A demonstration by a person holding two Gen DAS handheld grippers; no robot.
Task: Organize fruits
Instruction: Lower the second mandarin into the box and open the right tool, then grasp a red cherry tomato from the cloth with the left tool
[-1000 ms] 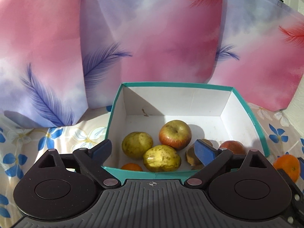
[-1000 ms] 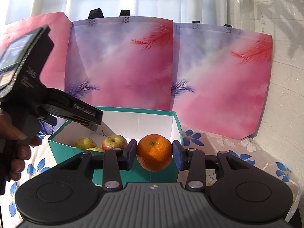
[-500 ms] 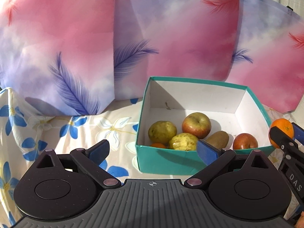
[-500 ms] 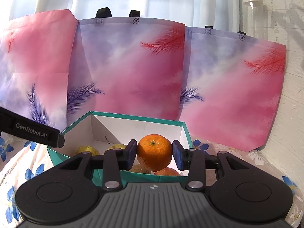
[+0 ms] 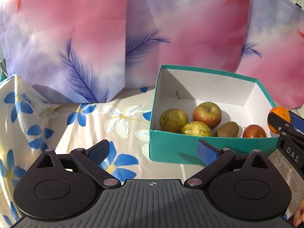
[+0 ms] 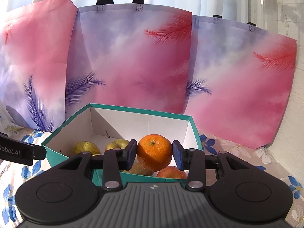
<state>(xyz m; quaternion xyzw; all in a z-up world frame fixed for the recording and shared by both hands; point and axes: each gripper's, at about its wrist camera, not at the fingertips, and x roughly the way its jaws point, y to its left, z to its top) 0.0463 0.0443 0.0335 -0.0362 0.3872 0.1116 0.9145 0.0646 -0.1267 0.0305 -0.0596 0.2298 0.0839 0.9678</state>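
My right hand-held gripper (image 6: 154, 153) pinching the orange (image 6: 154, 152) over the teal box (image 6: 66, 124), my left hand-held gripper (image 5: 153, 150) spread, empty, beside box.

Both views were brightly sunlit from behind the bags (image 6: 136, 60); hard shadows were cast, and edges were fisheye-bent.

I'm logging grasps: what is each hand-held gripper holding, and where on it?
The right hand-held gripper clamps the round orange tangerine across its opposite sides, stem up. The left hand-held gripper is open, holding nothing.
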